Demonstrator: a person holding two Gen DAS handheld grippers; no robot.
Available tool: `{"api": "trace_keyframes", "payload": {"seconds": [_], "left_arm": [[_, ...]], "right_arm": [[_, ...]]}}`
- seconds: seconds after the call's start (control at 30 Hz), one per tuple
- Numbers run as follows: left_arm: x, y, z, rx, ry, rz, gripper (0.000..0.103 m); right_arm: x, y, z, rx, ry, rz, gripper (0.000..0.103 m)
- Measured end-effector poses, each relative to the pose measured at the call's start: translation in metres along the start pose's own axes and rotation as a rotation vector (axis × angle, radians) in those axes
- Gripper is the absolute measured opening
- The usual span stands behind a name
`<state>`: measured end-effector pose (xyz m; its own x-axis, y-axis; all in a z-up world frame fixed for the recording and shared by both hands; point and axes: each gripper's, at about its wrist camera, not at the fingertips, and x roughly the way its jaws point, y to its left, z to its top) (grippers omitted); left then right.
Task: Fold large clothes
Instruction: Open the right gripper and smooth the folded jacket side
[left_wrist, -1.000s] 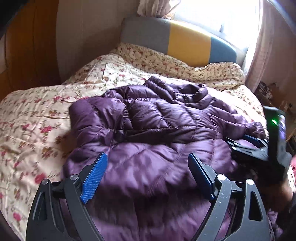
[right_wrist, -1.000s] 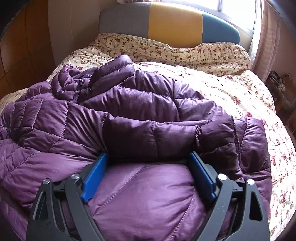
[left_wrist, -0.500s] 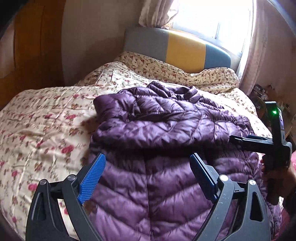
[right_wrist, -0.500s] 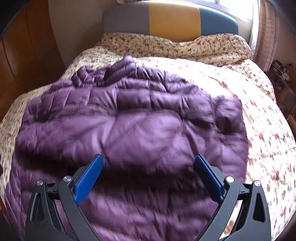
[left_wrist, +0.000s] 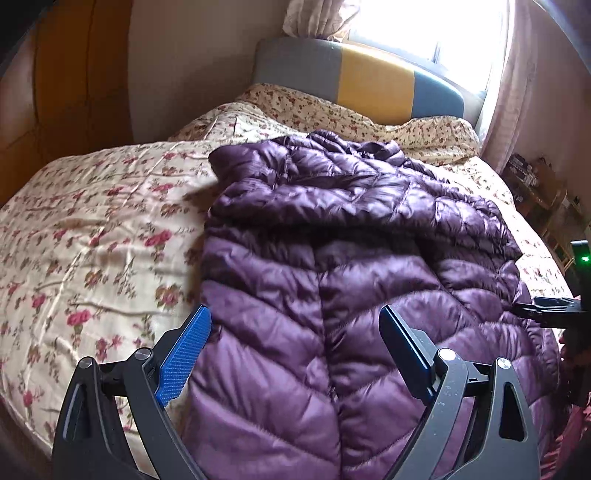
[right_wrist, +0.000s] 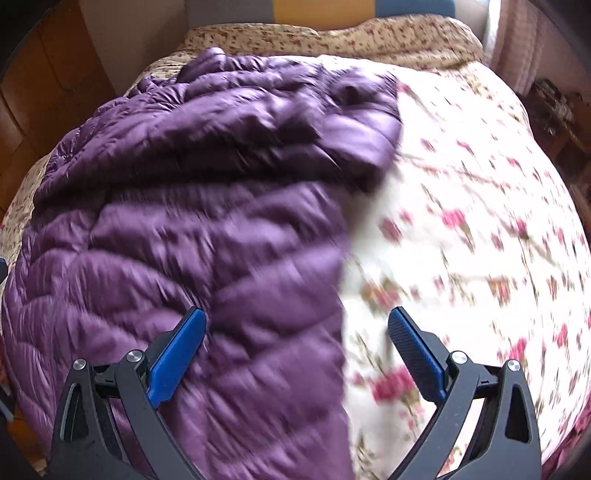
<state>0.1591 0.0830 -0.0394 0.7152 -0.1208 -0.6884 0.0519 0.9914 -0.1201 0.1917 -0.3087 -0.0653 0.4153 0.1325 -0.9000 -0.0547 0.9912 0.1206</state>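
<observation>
Bed (left_wrist: 92, 229) fills both views, covered by a cream quilt (right_wrist: 480, 229) printed with pink flowers. Its headboard (left_wrist: 369, 85) at the far end has grey, yellow and blue panels, under a bright window (left_wrist: 424, 29) with a curtain (left_wrist: 517, 92) on the right. Wood panelling (left_wrist: 74, 74) stands along the far left wall.

On the quilt lies my purple puffer jacket (left_wrist: 332, 277), shiny and quilted in slanted seams. It runs from the near edge of the bed toward the pillow end, with its upper part folded across itself into a thick, rumpled band. Bare quilt shows to its left in the left view and to its right in the right view.

My left gripper (left_wrist: 295, 354) hangs over the near part of the jacket, jaws spread wide, nothing between the blue pads.

My right gripper (right_wrist: 297, 354) points more steeply down over the jacket's right edge, where purple meets quilt. Its jaws are spread wide too, pinching nothing. That view is blurred. In the left view it shows at the far right edge, with a green light (left_wrist: 584, 258).
</observation>
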Motion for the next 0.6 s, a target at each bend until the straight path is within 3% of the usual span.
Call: {"api": "trace_keyframes", "payload": {"seconds": [0.13, 0.37, 0.6], "left_arm": [[-0.001, 0.003, -0.011, 0.004, 0.015, 0.005, 0.092], [-0.009, 0.004, -0.030, 0.031, 0.026, 0.007, 0.092], [-0.022, 0.006, -0.051, 0.049, 0.042, 0.009, 0.092]], "right_arm": [[-0.012, -0.007, -0.012, 0.036, -0.007, 0.017, 0.099], [-0.028, 0.000, -0.040, -0.015, 0.013, 0.047, 0.099], [-0.047, -0.003, -0.078, -0.006, 0.045, 0.129, 0.099]]}}
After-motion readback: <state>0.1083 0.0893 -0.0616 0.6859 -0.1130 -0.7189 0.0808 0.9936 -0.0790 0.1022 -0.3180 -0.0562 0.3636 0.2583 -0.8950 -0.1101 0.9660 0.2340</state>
